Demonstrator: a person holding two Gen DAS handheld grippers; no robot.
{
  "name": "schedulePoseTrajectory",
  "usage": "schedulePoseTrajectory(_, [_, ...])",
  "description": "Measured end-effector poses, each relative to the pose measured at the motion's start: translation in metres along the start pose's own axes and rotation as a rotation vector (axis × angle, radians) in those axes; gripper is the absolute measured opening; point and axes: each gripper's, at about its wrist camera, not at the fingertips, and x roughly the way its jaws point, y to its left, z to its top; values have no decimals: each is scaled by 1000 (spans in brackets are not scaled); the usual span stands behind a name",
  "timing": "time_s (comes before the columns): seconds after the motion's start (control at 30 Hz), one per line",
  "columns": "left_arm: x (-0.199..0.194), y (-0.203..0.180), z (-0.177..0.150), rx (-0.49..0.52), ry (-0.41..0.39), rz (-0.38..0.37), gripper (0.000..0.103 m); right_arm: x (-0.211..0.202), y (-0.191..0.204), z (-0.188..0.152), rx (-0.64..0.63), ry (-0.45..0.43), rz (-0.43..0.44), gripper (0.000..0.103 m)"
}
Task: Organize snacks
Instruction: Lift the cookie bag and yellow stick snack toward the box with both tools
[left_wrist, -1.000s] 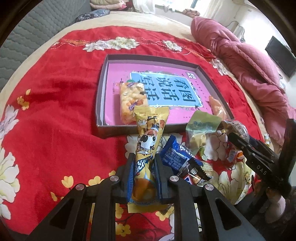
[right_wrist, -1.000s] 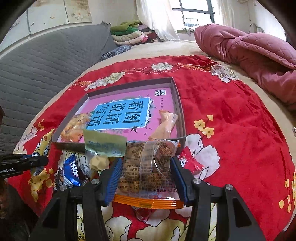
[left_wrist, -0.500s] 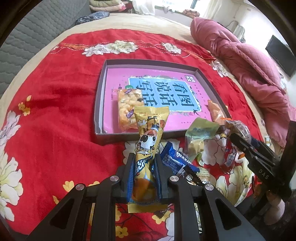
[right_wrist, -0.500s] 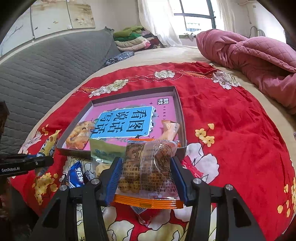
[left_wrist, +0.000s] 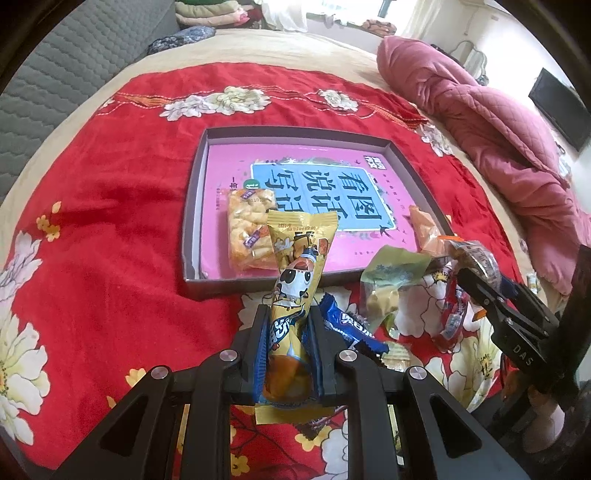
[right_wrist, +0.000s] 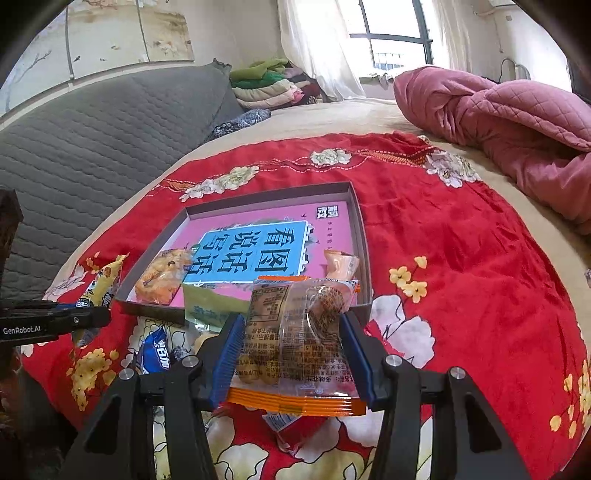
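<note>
My left gripper (left_wrist: 287, 323) is shut on a yellow cow-print snack packet (left_wrist: 295, 273), held above the red cloth just in front of the shallow box (left_wrist: 192, 221). My right gripper (right_wrist: 291, 332) is shut on a clear packet with orange edges (right_wrist: 295, 332), held near the box's front rim (right_wrist: 364, 236). Inside the box lie a puffed-snack packet (left_wrist: 247, 229) on the left and an orange packet (left_wrist: 424, 230) on the right. A green packet (left_wrist: 391, 273) and a blue packet (left_wrist: 347, 325) lie in front of the box.
A red flowered cloth (left_wrist: 103, 229) covers the bed. A pink quilt (left_wrist: 498, 147) is bundled at the right and a grey padded headboard (right_wrist: 92, 140) stands at the left. More small packets (left_wrist: 450, 317) lie under the right gripper.
Both grippers have risen and pulled back a little with their packets, so the box sits lower and farther in both views. Neither grip has changed.
</note>
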Motion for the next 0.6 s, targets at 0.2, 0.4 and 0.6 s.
schedulePoseTrajectory(0.2, [-3,-2,8,-9,-12,0,20,-2,-1,5,3,-25,12,53])
schedulePoseTrajectory(0.4, [-4,-7,15,-13,-26,3,20,-6,-3,11,10,-60,26,53])
schedulePoseTrajectory(0.6, [-2,-7,22,-26,-34,12,20,-5,-3,18,5,-92,20,53])
